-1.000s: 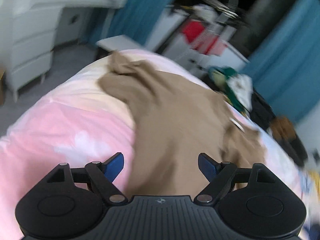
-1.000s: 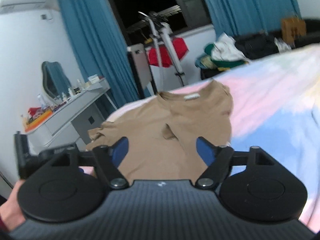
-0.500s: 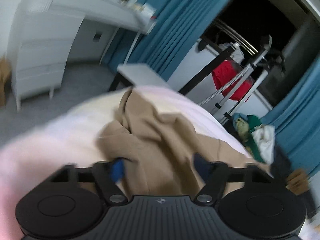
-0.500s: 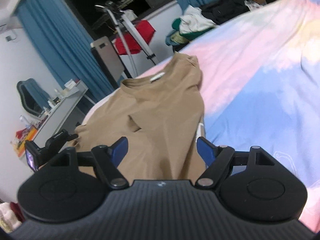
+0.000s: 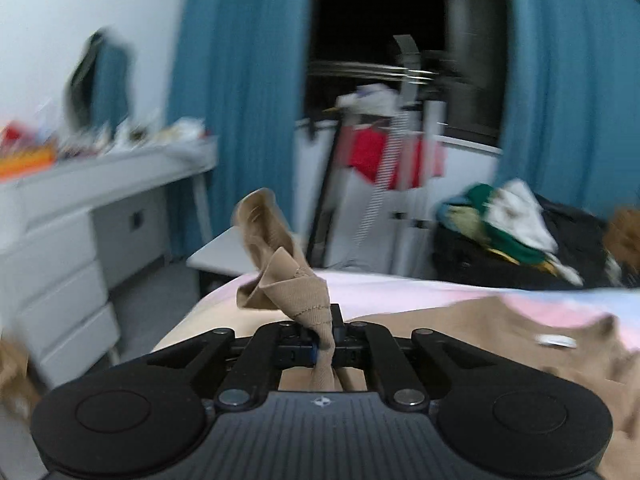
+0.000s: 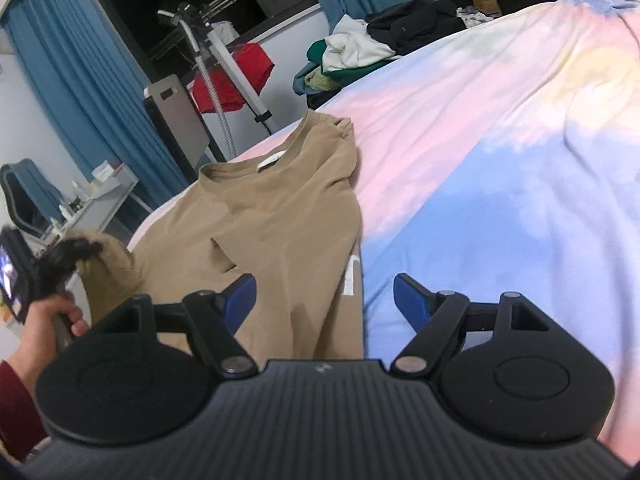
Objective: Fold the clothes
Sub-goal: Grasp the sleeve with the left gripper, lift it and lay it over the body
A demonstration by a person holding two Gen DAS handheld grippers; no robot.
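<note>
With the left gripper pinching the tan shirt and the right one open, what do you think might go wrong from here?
1. The left gripper pinches only a thin bunched bit of the tan shirt, probably a sleeve; a firm pull might slip it free.
2. The right gripper is open and holds nothing, so pulling from one side could drag the shirt across the bedsheet and wrinkle it.

A shirt point(image 6: 272, 216) is lying on the bed point(image 6: 500, 152), toward its left edge, collar pointing away from me. My left gripper point(image 5: 325, 338) is pinching its sleeve point(image 5: 280, 276) above the bed's left side. My right gripper point(image 6: 324, 300) is hanging over the shirt's near right edge. Behind the bed, a clothes pile point(image 6: 352, 56) is sitting right of a rack point(image 6: 228, 60); a table point(image 5: 104, 172) is standing left.
</note>
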